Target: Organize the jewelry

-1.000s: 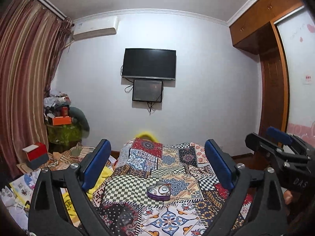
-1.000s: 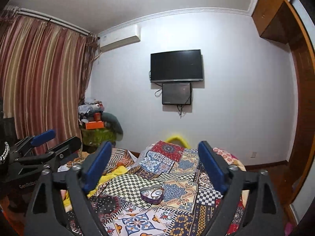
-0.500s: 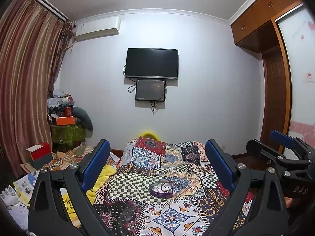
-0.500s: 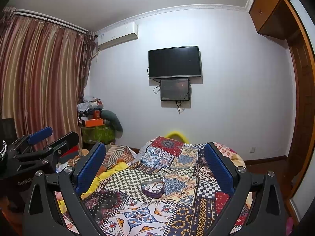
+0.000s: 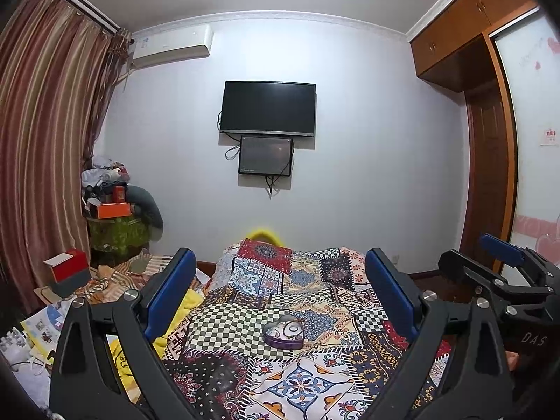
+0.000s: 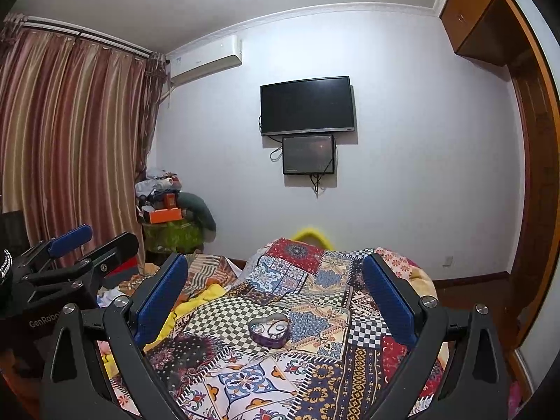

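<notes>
A small purple heart-shaped jewelry box (image 5: pixel 284 333) sits open on the patchwork bedspread (image 5: pixel 280 287), with small rings or pieces inside. It also shows in the right wrist view (image 6: pixel 269 330). My left gripper (image 5: pixel 280 280) is open and empty, held above the bed with the box between and beyond its fingers. My right gripper (image 6: pixel 273 280) is open and empty too, at about the same height. Each gripper appears at the edge of the other's view: the right one (image 5: pixel 504 273) and the left one (image 6: pixel 70 255).
A yellow cloth (image 5: pixel 175 318) lies at the bed's left edge. A cluttered side table (image 5: pixel 115 224) with an orange box stands by the striped curtain (image 5: pixel 42 161). A TV (image 5: pixel 267 108) hangs on the far wall. A wooden wardrobe (image 5: pixel 490 175) stands on the right.
Both grippers have shifted slightly; the view has settled with the box a little lower between the fingers. Both stay open and empty.
</notes>
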{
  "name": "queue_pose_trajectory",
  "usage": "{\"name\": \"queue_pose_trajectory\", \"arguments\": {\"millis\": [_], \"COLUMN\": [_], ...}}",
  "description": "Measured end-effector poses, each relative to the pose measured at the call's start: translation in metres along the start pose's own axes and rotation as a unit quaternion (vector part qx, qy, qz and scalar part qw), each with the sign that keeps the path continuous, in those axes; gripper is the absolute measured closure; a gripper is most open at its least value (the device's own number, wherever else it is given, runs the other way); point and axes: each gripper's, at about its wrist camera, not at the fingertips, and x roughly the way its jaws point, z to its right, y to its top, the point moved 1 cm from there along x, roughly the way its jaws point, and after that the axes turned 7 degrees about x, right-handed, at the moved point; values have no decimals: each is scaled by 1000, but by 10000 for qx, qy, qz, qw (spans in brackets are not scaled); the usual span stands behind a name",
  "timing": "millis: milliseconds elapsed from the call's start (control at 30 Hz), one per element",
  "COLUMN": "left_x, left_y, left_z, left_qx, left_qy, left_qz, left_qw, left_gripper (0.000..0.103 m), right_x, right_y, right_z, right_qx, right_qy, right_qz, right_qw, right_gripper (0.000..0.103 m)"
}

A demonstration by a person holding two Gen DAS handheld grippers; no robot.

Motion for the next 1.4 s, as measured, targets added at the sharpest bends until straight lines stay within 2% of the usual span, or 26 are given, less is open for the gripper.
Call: {"name": "queue_pose_trajectory", "arguments": {"millis": [1133,1400], "left_x": [11,18], "left_y": [-8,-14], "left_z": [2,1], "left_qx": [-8,-59], "left_qy": [-249,-272], "left_qz": [-221,-298], "left_qw": [9994,9992], "left_gripper": [6,2], "right_x": [-1,4], "right_y": [2,-1], "right_z": [8,10], "right_qx": [104,124], "right_qy": [-101,-160], "right_qz": [-94,-176], "right_qw": [9999,9996], "right_gripper": [4,4]}}
